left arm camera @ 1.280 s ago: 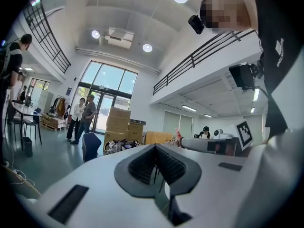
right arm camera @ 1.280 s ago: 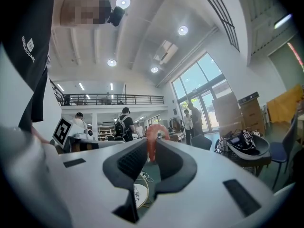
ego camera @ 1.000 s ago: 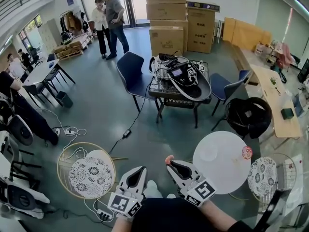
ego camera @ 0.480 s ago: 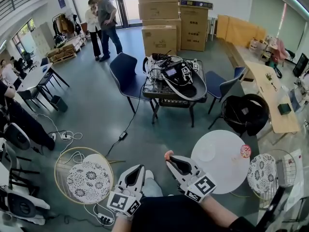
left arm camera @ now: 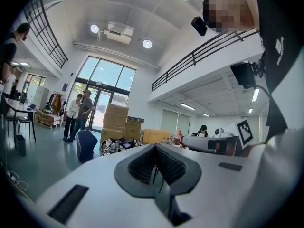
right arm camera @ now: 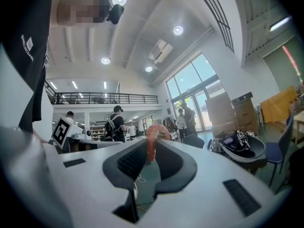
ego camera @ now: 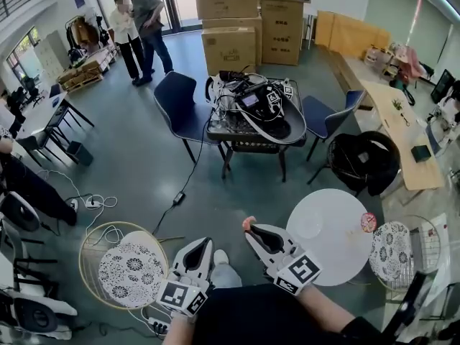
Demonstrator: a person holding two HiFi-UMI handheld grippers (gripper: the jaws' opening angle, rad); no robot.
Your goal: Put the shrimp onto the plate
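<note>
In the head view my right gripper [ego camera: 251,230] is held low, just left of the white round table [ego camera: 338,254], and it is shut on a pink-orange shrimp [ego camera: 248,223]. In the right gripper view the curled shrimp [right arm camera: 153,137] sticks up from between the dark pads of the right gripper [right arm camera: 151,152]. A pale, shallow plate [ego camera: 310,226] lies on the table's left part, to the right of the shrimp. My left gripper [ego camera: 197,245] hangs beside the right one over the floor. In its own view the left gripper [left arm camera: 156,163] has its jaws together with nothing between them.
A small red round thing [ego camera: 368,223] sits at the table's right edge. A gold wire chair with a patterned cushion [ego camera: 131,267] stands at the left, and another patterned seat [ego camera: 390,251] at the right. Ahead are a cart of gear [ego camera: 255,113], chairs and stacked boxes. Two people [ego camera: 136,24] stand far off.
The view has drifted a little, so the room sits slightly higher and to the left. Both grippers keep nearly the same pose, and the shrimp stays in the right one.
</note>
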